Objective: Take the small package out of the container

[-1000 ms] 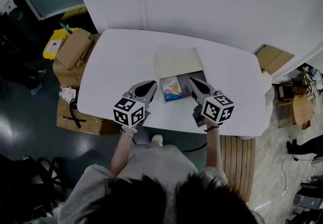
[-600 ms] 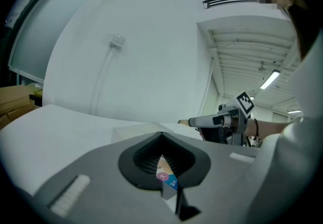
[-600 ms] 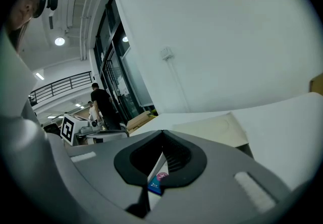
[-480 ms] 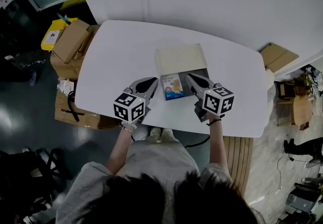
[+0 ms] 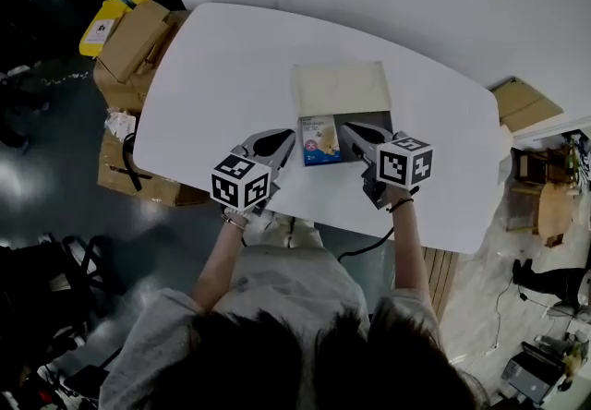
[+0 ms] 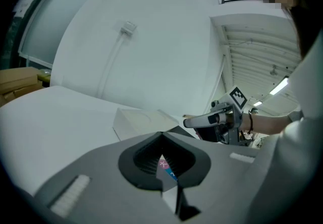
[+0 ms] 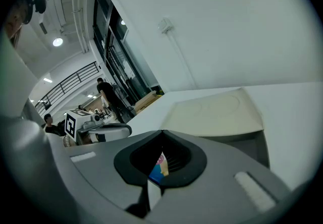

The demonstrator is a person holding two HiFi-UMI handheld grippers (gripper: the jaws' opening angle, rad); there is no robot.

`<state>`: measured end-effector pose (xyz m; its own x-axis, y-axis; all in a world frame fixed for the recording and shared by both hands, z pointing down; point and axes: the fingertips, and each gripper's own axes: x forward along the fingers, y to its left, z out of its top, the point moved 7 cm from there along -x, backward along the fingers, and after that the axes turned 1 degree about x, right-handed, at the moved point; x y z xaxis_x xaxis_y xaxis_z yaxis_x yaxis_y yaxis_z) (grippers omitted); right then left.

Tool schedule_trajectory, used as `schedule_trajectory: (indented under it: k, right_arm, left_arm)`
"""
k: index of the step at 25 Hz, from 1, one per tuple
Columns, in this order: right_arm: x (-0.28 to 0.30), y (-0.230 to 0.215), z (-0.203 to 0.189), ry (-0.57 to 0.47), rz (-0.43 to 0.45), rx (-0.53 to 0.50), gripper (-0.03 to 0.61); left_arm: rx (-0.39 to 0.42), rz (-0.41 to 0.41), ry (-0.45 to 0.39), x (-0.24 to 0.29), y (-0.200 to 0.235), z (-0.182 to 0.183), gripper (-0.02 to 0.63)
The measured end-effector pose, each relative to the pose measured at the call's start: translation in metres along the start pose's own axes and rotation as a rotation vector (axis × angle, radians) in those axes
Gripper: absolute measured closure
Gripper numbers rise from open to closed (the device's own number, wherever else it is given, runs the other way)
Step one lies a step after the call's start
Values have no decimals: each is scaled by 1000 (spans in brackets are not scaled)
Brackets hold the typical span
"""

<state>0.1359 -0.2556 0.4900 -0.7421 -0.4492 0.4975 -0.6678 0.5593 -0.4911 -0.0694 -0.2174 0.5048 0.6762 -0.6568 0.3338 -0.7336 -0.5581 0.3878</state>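
A small blue and white package [image 5: 320,140] lies at the left front of the grey container [image 5: 369,121], whose cream lid [image 5: 340,88] is folded open behind it. Whether the package rests inside or overhangs the front edge I cannot tell. My left gripper [image 5: 290,135] is shut and empty, its tip just left of the package. On the package's right side my right gripper [image 5: 348,127] is also shut and empty, over the container. In the left gripper view the package [image 6: 165,165] shows through the jaws' hollow. The right gripper view shows the package [image 7: 160,165] the same way.
Everything sits on a white table [image 5: 222,76] with rounded corners. Cardboard boxes [image 5: 129,39] and a yellow item [image 5: 97,30] are on the floor past its left edge. More cardboard [image 5: 526,103] lies beyond the right edge. People stand far off in the right gripper view.
Both grippers have edged forward and inward toward the package, staying shut. The package and container have not moved on the table.
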Motion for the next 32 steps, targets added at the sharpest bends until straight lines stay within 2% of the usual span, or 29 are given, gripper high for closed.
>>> schedule_trajectory:
  k: [10,14,22,25,32]
  right_arm:
    - [17,-25,-14,189,55,105,566]
    - [25,-35,-22,289,74,178,565]
    - [33,-49,-27,406,122,324,563]
    - [37,-53,-27,483,121,347,500]
    - [52,-59,-28,609,147,400,440]
  left_arm:
    - [-27,19,27,8,5,-16,620]
    - [-41,22,42,10,5,-24,620]
    - [-54,28,57,12,7,-32,620]
    - [-57,32,57,11,9,-33,620]
    - [-63,40,56,12,8,-36,620]
